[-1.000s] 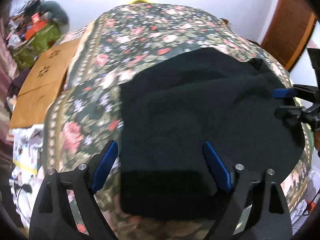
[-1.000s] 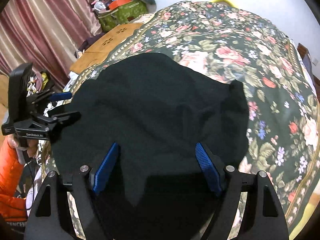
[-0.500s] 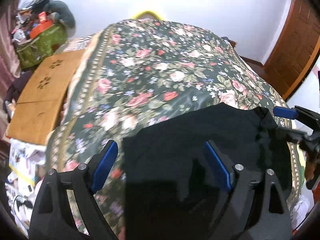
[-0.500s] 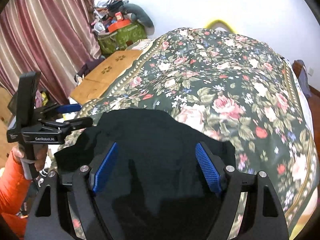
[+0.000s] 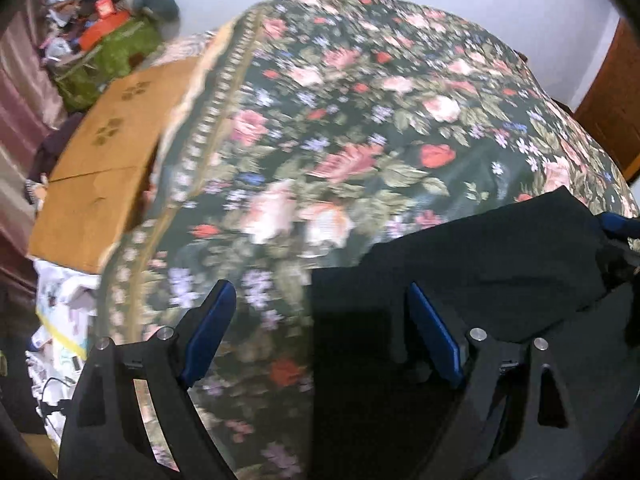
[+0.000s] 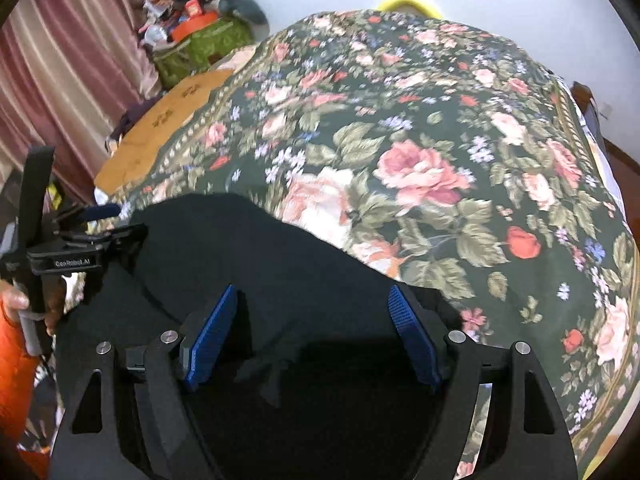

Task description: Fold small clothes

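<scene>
Black garment (image 6: 280, 280) on near edge of floral bed (image 6: 420, 140), long axis left-right. Left gripper (image 5: 320, 328) jaws spread over garment's left edge; right gripper (image 6: 310, 320) jaws spread, centered above garment, nearer.

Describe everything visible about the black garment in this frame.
The black garment is plain, dark and soft-looking, like a matte knit, with no visible print. It lies at the near edge of the floral bedspread, bunched with soft folds rather than spread flat. Both the left gripper and right gripper hover open over it; whether either touches the cloth cannot be told.
</scene>
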A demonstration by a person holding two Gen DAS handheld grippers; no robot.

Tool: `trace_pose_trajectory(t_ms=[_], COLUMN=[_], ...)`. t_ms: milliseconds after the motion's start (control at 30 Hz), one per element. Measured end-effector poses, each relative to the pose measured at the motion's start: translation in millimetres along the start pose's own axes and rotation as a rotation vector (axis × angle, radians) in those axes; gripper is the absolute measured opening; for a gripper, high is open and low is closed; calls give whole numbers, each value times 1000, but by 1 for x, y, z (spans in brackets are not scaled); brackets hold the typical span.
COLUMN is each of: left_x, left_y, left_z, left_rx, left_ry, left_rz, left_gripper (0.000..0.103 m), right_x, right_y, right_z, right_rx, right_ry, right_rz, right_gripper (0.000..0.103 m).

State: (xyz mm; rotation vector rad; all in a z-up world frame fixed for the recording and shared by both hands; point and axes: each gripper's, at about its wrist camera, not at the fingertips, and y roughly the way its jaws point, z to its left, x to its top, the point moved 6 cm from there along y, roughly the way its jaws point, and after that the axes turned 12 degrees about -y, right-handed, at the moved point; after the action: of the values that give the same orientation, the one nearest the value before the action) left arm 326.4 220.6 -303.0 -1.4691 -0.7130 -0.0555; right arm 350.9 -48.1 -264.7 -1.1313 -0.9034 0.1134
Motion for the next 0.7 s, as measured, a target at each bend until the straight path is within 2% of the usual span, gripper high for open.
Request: trace_pose_trajectory(t_ms=[67,167,400,500,600,700], left_x=[0,2,3,-8,-23,-45], left_y=[-16,-56,-191,-258,-307,-351], left_z=[5,5,-16,-30,-42,-52], left_rx=[-6,-36,-156,-220,-275,-318], left_ry=[-7,-21,-22,-7,9,29], left_rz=[-32,-121,-395,-519,-596,-677], left_gripper=[87,87,87,87,88,91], right_x=[4,14,29,28,17,4], right_y=[-16,-55,-175,-233,-288,-322], right_z=[1,6,34,57,85,106], right_rx=[7,-12,-134,-193,-223,-257], right_ry=[15,20,-35,-80,-121,-144], right_rz=[-44,-137,-385,-512,-617,-685], right_gripper=[74,75,76,76,76,76])
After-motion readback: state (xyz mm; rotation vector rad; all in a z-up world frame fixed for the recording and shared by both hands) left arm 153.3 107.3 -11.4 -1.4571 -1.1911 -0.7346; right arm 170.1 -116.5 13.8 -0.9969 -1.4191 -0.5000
